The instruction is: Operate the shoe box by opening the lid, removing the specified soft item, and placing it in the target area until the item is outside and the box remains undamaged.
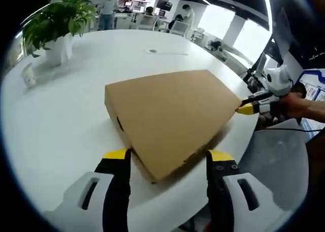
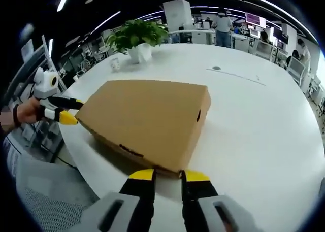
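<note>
- We have a flat brown cardboard shoe box point(image 1: 170, 118), lid closed, lying on the round white table point(image 1: 61, 125) close to the table's near edge.
- Left gripper point(image 1: 167, 158): black jaws with yellow tips spread wide, one tip on each side of the box's near corner. Nothing gripped.
- Right gripper point(image 2: 167, 176): yellow-tipped jaws only narrowly apart, tips right at another corner of the box. We cannot tell whether they pinch the lid edge or merely touch it.
- In the left gripper view the right gripper shows at the right, yellow tip against the box's far right corner, a person's hand point(image 1: 299, 106) behind it.
- In the right gripper view the left gripper shows at the left, its tip at the box's left corner.
- Small dark oval hole in the box's side wall point(image 2: 198, 115).
- Green leafy plant in a white pot point(image 1: 56, 26) stands well away from the box at the table's far side; small white cup point(image 1: 28, 75) near it.
- Office desks and people in the background.
</note>
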Motion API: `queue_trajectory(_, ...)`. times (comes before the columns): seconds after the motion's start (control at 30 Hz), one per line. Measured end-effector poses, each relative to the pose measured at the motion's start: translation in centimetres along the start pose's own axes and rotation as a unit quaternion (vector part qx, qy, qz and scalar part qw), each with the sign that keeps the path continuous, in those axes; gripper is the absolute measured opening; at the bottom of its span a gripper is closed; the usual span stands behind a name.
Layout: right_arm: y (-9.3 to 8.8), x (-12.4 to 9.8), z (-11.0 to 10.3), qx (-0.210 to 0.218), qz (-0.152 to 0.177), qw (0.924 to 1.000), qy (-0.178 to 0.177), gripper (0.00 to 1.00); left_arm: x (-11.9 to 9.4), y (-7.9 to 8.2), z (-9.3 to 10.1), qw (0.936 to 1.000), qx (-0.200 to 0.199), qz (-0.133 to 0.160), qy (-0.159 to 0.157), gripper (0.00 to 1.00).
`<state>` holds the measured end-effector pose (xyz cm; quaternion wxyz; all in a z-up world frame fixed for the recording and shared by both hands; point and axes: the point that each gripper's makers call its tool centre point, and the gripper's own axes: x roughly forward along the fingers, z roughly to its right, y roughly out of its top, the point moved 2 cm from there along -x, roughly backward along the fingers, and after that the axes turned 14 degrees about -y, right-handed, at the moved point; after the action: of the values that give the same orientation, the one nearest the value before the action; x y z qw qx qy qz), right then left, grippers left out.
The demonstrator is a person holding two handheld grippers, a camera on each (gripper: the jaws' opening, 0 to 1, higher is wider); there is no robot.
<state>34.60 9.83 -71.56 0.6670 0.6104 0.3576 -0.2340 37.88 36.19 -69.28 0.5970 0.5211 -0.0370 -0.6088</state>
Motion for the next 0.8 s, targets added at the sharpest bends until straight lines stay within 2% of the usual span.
queue_trajectory(0.03, -0.4, 0.2, 0.0, 0.008, 0.001, 1.0, 0.002, 0.17, 0.1, -0.2, 0.0, 1.0, 0.007, 0.001, 0.006, 0.6)
queue_trajectory(0.17, -0.5, 0.3, -0.5, 0.015, 0.018, 0.9997, 0.007, 0.34, 0.5, -1.2, 0.1, 0.9998, 0.013, -0.009, 0.013, 0.62)
queue_trajectory(0.2, -0.4, 0.3, -0.5, 0.015, 0.021, 0.9996, 0.008, 0.35, 0.5, -1.3, 0.0, 0.9997, 0.015, -0.009, 0.018, 0.62)
queue_trajectory(0.33, 0.6, 0.4, -0.1, 0.026, 0.046, 0.9986, -0.002, 0.33, 0.3, -0.8, -0.5, 0.9993, 0.012, 0.011, 0.033, 0.6)
queue_trajectory(0.43, 0.4, 0.7, -0.5, 0.011, 0.038, 0.9992, 0.009, 0.33, 0.3, -0.3, -0.7, 0.9989, 0.015, 0.021, 0.04, 0.58)
queue_trajectory(0.47, 0.4, 0.7, -0.6, 0.009, 0.039, 0.9991, 0.015, 0.29, 0.4, -0.1, -0.6, 0.9988, 0.017, 0.023, 0.039, 0.56)
queue_trajectory(0.8, 1.5, -0.2, -0.7, 0.001, 0.064, 0.998, -0.002, 0.27, 0.3, 0.0, -0.3, 0.9986, 0.014, 0.028, 0.042, 0.54)
